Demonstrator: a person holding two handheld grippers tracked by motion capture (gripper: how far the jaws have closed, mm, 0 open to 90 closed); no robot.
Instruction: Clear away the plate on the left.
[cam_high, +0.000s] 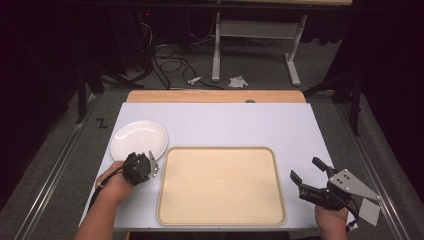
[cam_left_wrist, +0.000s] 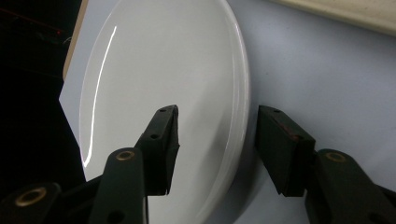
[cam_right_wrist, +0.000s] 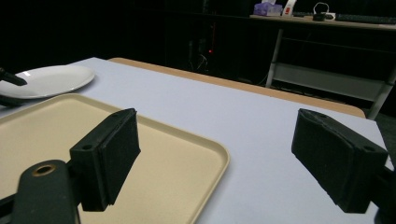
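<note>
We see a worktop (cam_high: 280, 131) covered with a pale sheet, its wooden edge showing at the far side, in a dark room with cables (cam_high: 170, 60) on grey floor. The white plate (cam_high: 139, 139) sits at the sheet's near-left, beside a beige tray (cam_high: 220, 186). Our left hand-held gripper (cam_left_wrist: 215, 140) straddles the plate's rim, jaws partly closed with gaps either side. The right hand-held gripper (cam_right_wrist: 215, 161) hangs wide open, empty.

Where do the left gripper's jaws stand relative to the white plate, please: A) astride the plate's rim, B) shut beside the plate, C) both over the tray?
A: in the left gripper view, the left gripper has one jaw over the white plate and one outside its rim.
</note>
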